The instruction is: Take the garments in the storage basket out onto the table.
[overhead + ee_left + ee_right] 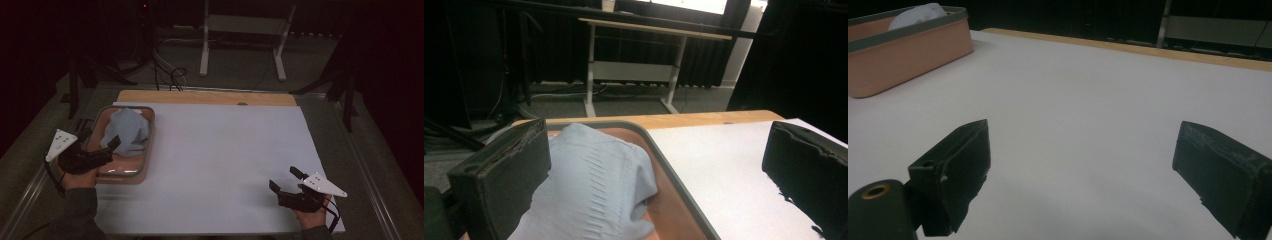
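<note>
A salmon-pink bin (pixel 151 137) with a grey rim stands at the left of the white-covered table and holds a crumpled light blue cloth (pixel 127 131). My left gripper (pixel 99 141) hovers open at the bin's near end. In the left gripper view the cloth (pixel 594 185) lies below and ahead, with the bin rim (pixel 666 162) running between the two jaws of my left gripper (pixel 654 170). My right gripper (pixel 286 180) stands open low over the white sheet at the near right, holding nothing. In the right gripper view the right gripper (pixel 1083 170) is apart from the bin (pixel 908 55) and its cloth (pixel 918 15), which sit far off at the upper left.
The white sheet (pixel 225 160) covers most of the table, and a wooden strip (pixel 205 97) shows along its far edge. Beyond the table are a white-legged stand (pixel 240 45), floor cables (pixel 170 75) and dark tripod legs at both sides.
</note>
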Demonstrator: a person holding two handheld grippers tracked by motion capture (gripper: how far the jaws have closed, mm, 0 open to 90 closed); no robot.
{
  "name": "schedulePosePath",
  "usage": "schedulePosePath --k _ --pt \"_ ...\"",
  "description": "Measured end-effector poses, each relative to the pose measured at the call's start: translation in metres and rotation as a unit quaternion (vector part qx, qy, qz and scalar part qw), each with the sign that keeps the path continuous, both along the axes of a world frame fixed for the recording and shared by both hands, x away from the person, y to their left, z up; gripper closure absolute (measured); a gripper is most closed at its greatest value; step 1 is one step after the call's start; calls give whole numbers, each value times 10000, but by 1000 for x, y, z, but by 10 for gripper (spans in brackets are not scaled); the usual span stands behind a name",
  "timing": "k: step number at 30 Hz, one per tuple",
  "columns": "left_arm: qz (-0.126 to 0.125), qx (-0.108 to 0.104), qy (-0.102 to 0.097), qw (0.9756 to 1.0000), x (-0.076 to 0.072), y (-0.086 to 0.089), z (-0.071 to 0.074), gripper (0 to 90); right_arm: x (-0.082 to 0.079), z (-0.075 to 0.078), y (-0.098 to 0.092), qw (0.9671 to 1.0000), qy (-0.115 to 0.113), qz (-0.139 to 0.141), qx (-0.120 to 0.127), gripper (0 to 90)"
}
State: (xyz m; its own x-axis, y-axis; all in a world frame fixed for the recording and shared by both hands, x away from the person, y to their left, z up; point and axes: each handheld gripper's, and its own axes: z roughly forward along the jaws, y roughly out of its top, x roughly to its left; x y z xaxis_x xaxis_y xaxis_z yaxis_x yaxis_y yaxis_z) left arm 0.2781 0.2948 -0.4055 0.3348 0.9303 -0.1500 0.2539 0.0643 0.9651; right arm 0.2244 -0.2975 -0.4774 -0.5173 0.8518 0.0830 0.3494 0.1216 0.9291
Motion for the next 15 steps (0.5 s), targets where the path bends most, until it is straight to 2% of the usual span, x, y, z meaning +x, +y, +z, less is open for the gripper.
schedulePosePath --k 7,15 --pt "14 32 -33 10000 7 -2 6 2 1 0 1 10000 5 14 -16 84" --pt "-16 54 58 10000 19 -7 7 8 0 1 2 10000 -2 17 -10 84"
